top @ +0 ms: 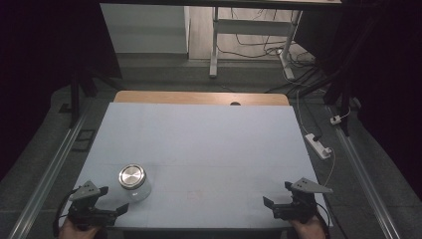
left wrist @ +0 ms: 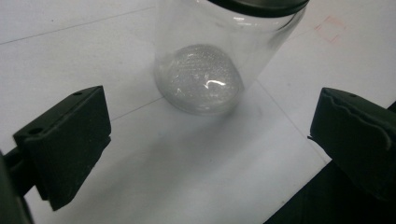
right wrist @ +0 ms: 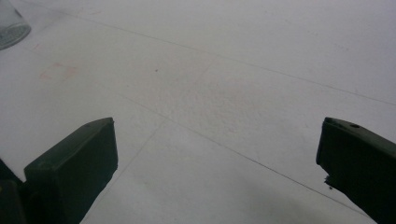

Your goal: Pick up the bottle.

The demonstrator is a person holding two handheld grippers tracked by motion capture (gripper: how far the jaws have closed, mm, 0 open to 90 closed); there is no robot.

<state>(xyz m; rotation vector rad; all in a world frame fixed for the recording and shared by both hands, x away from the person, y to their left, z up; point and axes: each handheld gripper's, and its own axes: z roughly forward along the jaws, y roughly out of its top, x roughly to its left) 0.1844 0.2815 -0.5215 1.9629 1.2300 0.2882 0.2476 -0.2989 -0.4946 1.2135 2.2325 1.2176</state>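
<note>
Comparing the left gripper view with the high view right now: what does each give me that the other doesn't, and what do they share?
Left gripper view: the clear glass jar close up, with its dimpled base resting on the sheet and standing ahead of the two open black jaws, untouched.

High view: the jar's round brushed-metal lid from above, the right gripper open at the near right corner, the wooden table edge, and a white power strip on the floor.

Both: the jar, upright on the pale blue table sheet, and the open left gripper just short of it.
</note>
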